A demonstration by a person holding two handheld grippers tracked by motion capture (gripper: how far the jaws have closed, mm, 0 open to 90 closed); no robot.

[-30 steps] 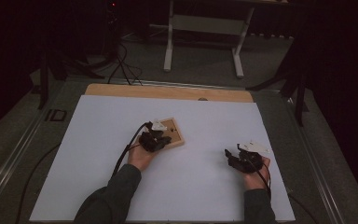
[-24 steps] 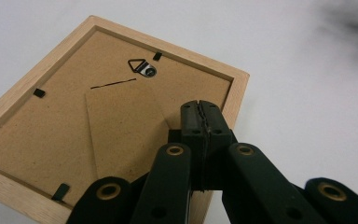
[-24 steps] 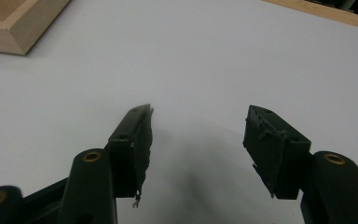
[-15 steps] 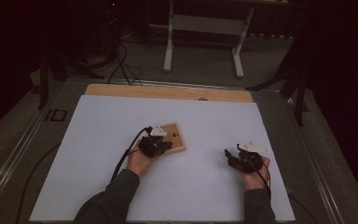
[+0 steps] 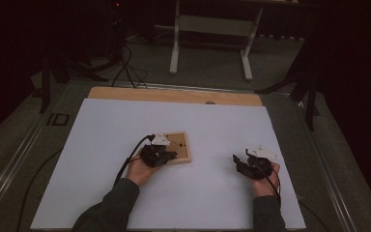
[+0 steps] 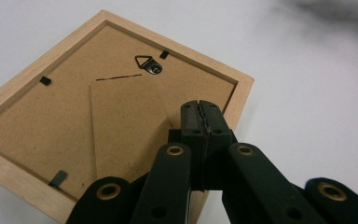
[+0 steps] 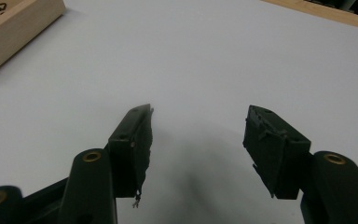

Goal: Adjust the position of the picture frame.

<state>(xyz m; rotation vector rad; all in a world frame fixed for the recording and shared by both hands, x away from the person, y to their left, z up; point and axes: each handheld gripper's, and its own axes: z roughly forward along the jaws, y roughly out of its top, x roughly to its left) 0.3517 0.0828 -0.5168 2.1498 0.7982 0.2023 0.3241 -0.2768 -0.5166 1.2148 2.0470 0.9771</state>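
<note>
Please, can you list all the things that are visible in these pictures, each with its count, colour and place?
frame: 1, light wood with brown back, lying face down on the sheet, left of centre
hanger: 1, dark metal, on the back of the frame
sheet: 1, white, covering the table
table: 1, wooden edge at the far side
stand: 1, white, on the floor behind the table
left gripper: 1, black, shut, over the near corner of the frame
right gripper: 1, black, open, over bare sheet at the right
sleeves: 2, dark, at the bottom edge
</note>
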